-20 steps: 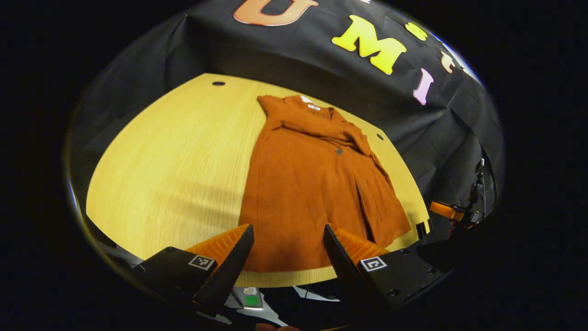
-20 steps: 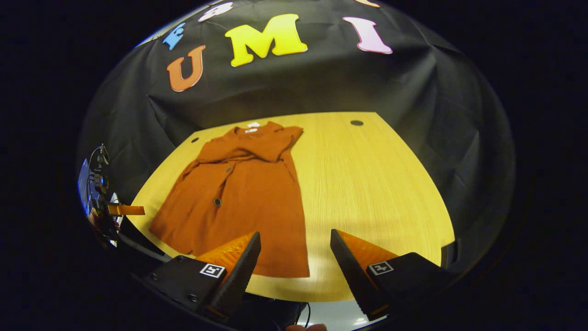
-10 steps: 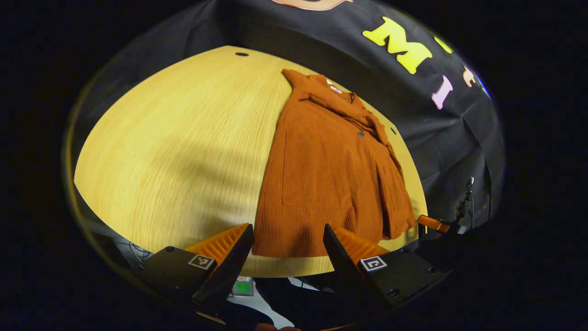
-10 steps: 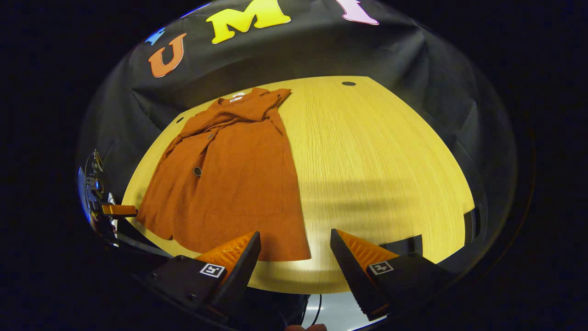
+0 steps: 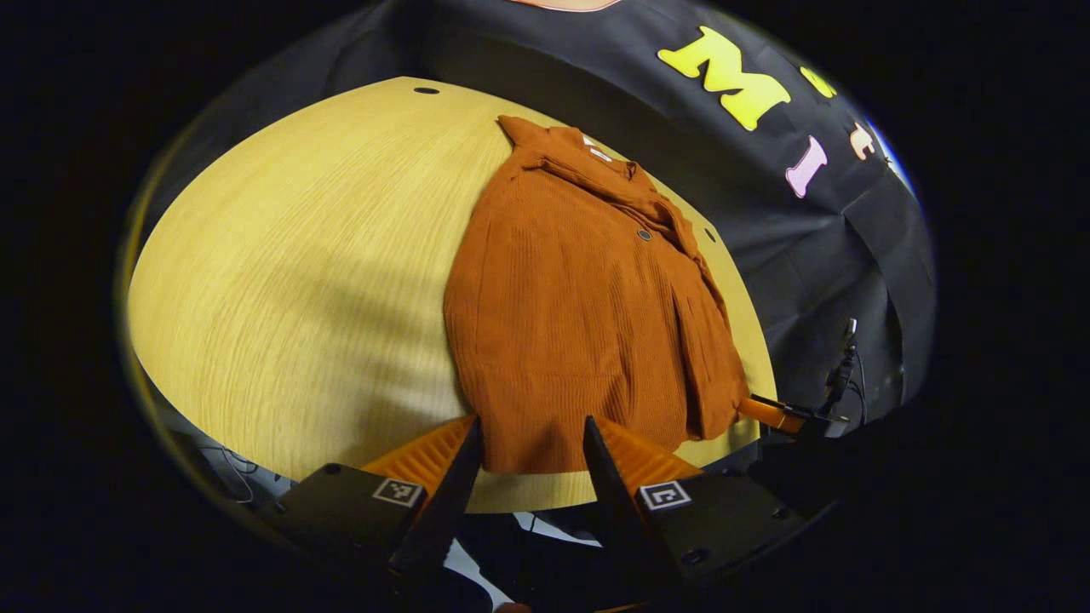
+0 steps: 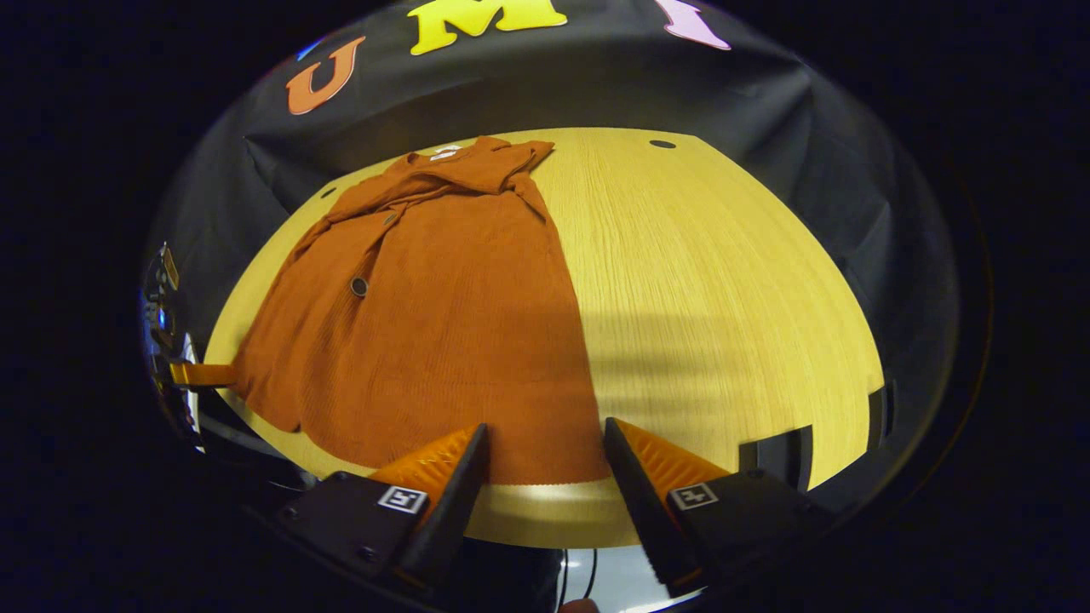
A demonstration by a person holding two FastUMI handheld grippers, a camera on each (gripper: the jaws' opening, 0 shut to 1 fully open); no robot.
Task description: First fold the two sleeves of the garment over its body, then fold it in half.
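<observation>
Jaws apart, straddling garment [image 5: 579, 315] hem

The tabletop [image 6: 724, 281] is brightly lit from above — soft banded shadows are cast near its front edge; edges are bent by fisheye distortion.

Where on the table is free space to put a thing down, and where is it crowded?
In the left tool's view, the wide bare table between the garment and the far hole. In the right tool's view, the same bare wood beside the garment, out to the table's edge. Crowded: the near edge at the hem, where the left tool and right tool hover.
</observation>
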